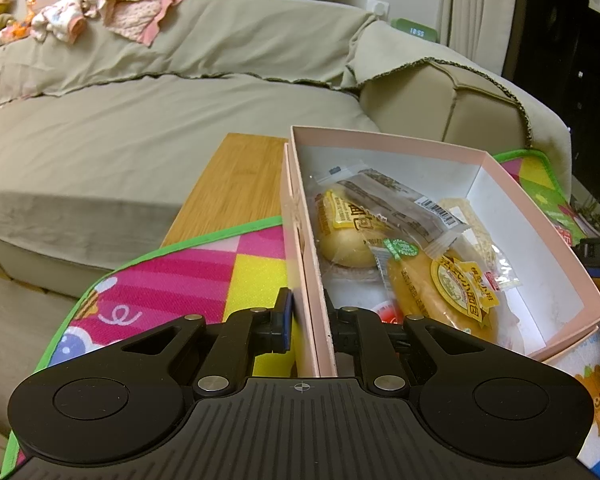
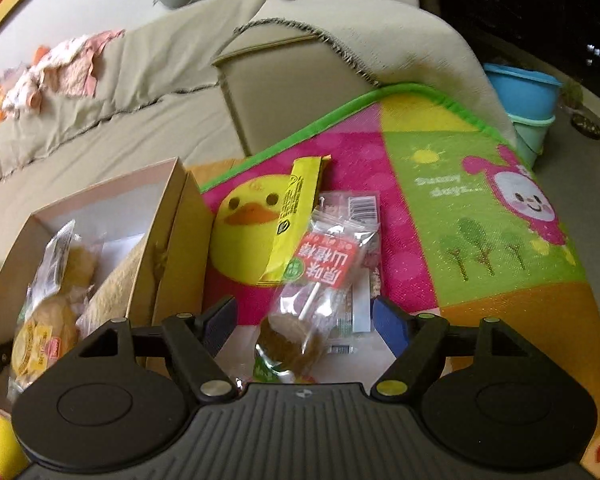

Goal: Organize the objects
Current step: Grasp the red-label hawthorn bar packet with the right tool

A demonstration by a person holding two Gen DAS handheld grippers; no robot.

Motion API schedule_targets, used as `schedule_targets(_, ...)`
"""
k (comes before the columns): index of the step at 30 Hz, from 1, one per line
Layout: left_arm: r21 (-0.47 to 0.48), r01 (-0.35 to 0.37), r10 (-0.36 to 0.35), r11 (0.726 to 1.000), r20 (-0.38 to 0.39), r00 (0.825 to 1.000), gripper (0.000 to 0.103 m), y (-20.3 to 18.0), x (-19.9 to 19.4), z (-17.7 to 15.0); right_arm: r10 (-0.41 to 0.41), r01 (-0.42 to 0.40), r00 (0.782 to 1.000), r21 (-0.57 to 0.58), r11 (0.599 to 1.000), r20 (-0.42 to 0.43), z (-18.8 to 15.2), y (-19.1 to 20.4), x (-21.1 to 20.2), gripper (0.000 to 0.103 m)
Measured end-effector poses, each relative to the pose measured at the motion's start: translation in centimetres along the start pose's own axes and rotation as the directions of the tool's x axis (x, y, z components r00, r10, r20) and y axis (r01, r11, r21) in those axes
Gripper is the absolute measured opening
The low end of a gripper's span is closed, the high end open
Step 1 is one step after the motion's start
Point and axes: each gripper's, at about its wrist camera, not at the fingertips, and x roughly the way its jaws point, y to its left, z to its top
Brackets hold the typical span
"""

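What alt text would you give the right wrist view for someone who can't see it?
The right gripper hangs open over a clear lollipop packet lying on a colourful play mat, its pads not touching it. A yellow snack packet lies just beyond, and a pink box holding wrapped buns sits to the left, with a beige sofa behind.

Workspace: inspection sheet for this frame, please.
Surface: colourful play mat over a wooden table.
Job's things: pink box holding wrapped buns; yellow packet and lollipop packet on the mat.
Clutter: nothing seen.
Grippers: left tool shut on the box wall; right tool open, either side of the lollipop packet.
Cables: nothing seen.
Surroundings: covered sofa, clothes, clock, stacked tubs.
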Motion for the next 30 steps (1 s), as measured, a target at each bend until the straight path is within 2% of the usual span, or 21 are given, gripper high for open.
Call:
schedule_targets(2, 0.0, -0.001, 0.001, 1.0, 0.0, 1.0, 0.014, 0.0, 0.0, 0.0, -0.011, 0.011, 1.0, -0.014, 1.0, -0.004, -0.1, 0.0, 0.2, 0.074)
schedule_targets(4, 0.0, 0.0, 0.0, 1.0, 0.0, 1.0, 0.014, 0.0, 0.0, 0.0, -0.034, 0.034, 0.999, -0.044, 0.998, -0.01, -0.3, 0.0, 0.2, 0.067)
schedule_targets(5, 0.0, 0.0, 0.0, 1.0, 0.0, 1.0, 0.014, 0.0, 0.0, 0.0, -0.041, 0.04, 0.999, -0.062, 0.997, -0.006, -0.5, -0.1, 0.0, 0.059)
schedule_targets(9, 0.0, 0.0, 0.0, 1.0, 0.0, 1.0, 0.014, 0.0, 0.0, 0.0, -0.029, 0.028, 0.999, -0.052, 0.998, -0.024, -1.0, -1.4, -0.8, 0.049)
schedule_targets(12, 0.001, -0.001, 0.001, 1.0, 0.0, 1.0, 0.014, 0.0, 0.0, 0.0, -0.036, 0.034, 0.999, -0.08, 0.996, -0.026, -1.7, -2.1, -1.9, 0.048)
schedule_targets(20, 0.001, -0.002, 0.002, 1.0, 0.0, 1.0, 0.014, 0.0, 0.0, 0.0, -0.03, 0.017, 0.998, -0.241, 0.97, -0.048, -4.5, -2.5, -4.8, 0.048)
schedule_targets(22, 0.0, -0.001, 0.001, 1.0, 0.0, 1.0, 0.014, 0.0, 0.0, 0.0, -0.043, 0.03, 0.998, -0.244, 0.969, -0.049, -4.8, -3.0, -5.4, 0.051)
schedule_targets(23, 0.0, -0.001, 0.001, 1.0, 0.0, 1.0, 0.014, 0.0, 0.0, 0.0, -0.053, 0.04, 0.998, -0.239, 0.97, -0.046, -4.9, -3.4, -5.7, 0.061)
schedule_targets(24, 0.0, -0.001, 0.001, 1.0, 0.0, 1.0, 0.014, 0.0, 0.0, 0.0, -0.065, 0.053, 0.997, -0.23, 0.972, -0.043, -5.1, -3.7, -5.8, 0.076)
schedule_targets(25, 0.0, -0.001, 0.001, 1.0, 0.0, 1.0, 0.014, 0.0, 0.0, 0.0, -0.081, 0.07, 0.996, -0.214, 0.974, -0.042, -5.2, -4.1, -5.9, 0.082)
schedule_targets(29, 0.001, -0.001, 0.001, 1.0, 0.0, 1.0, 0.014, 0.0, 0.0, 0.0, -0.089, 0.084, 0.995, -0.13, 0.988, -0.038, -5.9, -5.6, -5.8, 0.088)
schedule_targets(30, 0.0, -0.001, 0.001, 1.0, 0.0, 1.0, 0.014, 0.0, 0.0, 0.0, -0.087, 0.083, 0.996, -0.113, 0.99, -0.028, -6.1, -5.7, -5.8, 0.094)
